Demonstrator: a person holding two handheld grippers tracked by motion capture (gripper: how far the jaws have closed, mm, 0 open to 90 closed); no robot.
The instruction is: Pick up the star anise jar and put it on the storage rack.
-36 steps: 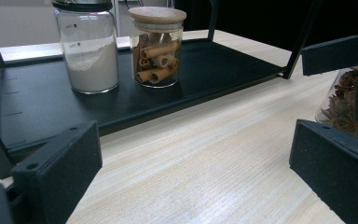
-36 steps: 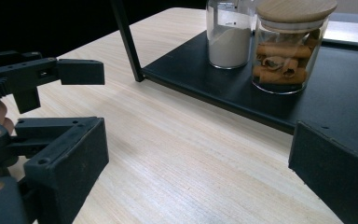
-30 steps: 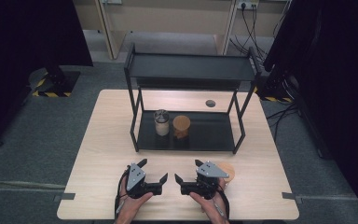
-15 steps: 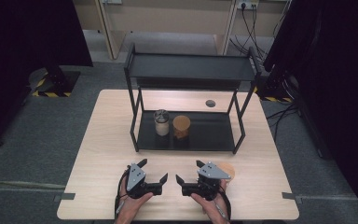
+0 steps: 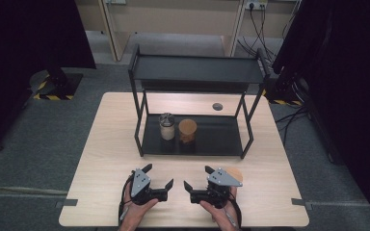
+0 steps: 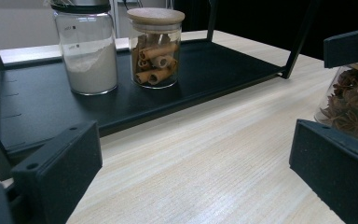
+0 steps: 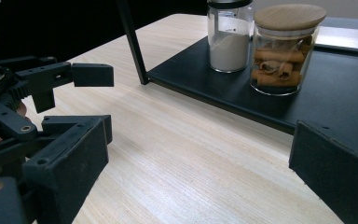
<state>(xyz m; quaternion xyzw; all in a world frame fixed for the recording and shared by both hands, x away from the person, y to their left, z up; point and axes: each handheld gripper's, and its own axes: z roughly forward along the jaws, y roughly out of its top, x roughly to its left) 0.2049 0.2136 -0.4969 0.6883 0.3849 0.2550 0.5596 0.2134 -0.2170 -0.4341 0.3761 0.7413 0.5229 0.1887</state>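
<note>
Two black tools (image 5: 169, 185) (image 5: 189, 186), grey three-cornered top plates, blocky black jaws, trailing cables

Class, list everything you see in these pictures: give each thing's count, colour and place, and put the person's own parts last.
Table: one, pale wood, centre of the room.
Shelf rack: one, black, two levels, on the table.
Jar of white powder: one, clear glass with dark lid, lower shelf, left.
Jar of cinnamon sticks: one, clear glass with wooden lid, lower shelf, beside the powder jar.
Jar of star anise: one, clear glass, on the table near the right gripper.
Left gripper: one, black, jaws open, near table edge.
Right gripper: one, black, jaws open, near table edge.
</note>
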